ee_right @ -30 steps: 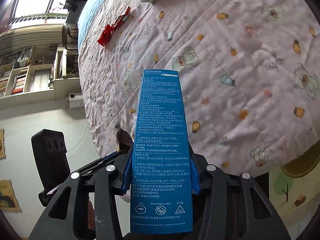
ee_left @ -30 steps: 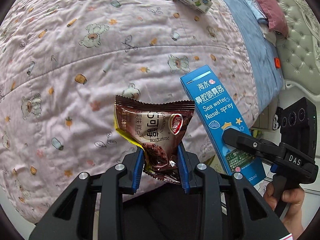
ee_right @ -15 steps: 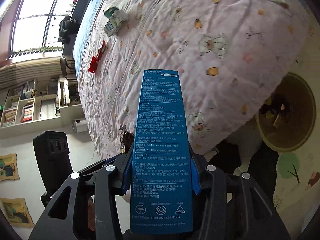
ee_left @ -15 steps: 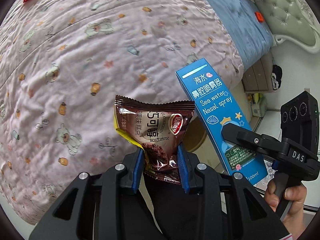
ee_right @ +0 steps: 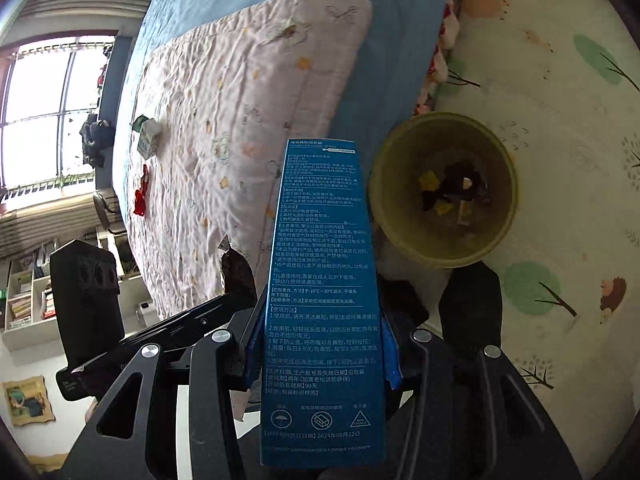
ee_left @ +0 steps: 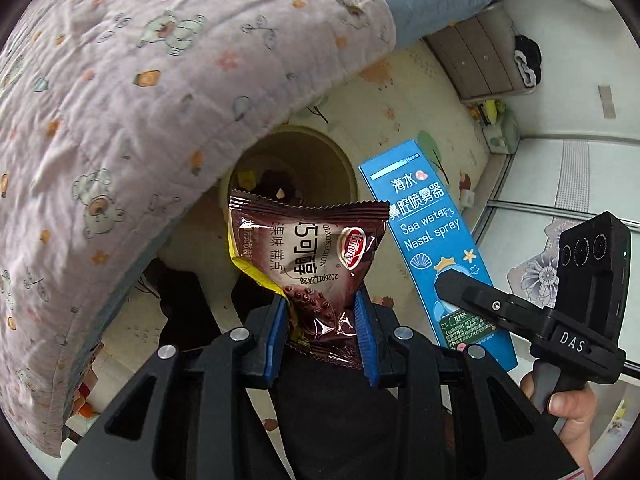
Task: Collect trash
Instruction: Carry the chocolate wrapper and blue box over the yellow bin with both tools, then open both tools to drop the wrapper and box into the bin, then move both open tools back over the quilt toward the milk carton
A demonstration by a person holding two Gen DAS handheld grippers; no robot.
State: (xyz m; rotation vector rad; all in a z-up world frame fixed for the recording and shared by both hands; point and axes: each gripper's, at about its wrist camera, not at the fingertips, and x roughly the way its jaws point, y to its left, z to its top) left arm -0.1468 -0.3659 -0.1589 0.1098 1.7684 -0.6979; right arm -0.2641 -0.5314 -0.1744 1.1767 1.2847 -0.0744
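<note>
My left gripper (ee_left: 322, 334) is shut on a brown snack wrapper (ee_left: 308, 256) and holds it above the round yellow-green trash bin (ee_left: 340, 160) on the floor beside the bed. My right gripper (ee_right: 320, 344) is shut on a tall blue nasal spray box (ee_right: 322, 280); the box also shows in the left wrist view (ee_left: 432, 240). In the right wrist view the bin (ee_right: 500, 236) lies just right of the box, with scraps inside. A milk carton (ee_right: 147, 141) and a red wrapper (ee_right: 141, 196) lie on the bed.
The bed with the pink bear-print quilt (ee_left: 120, 100) overhangs on the left. A cream play mat (ee_right: 560, 120) with tree prints covers the floor around the bin. A grey bedside unit (ee_left: 480, 60) stands beyond. Bookshelves (ee_right: 28, 300) line the far wall.
Both grippers have swung away from the bed top toward the floor. The trash bin has come into view under the wrapper and beside the box. Both grips are unchanged.
</note>
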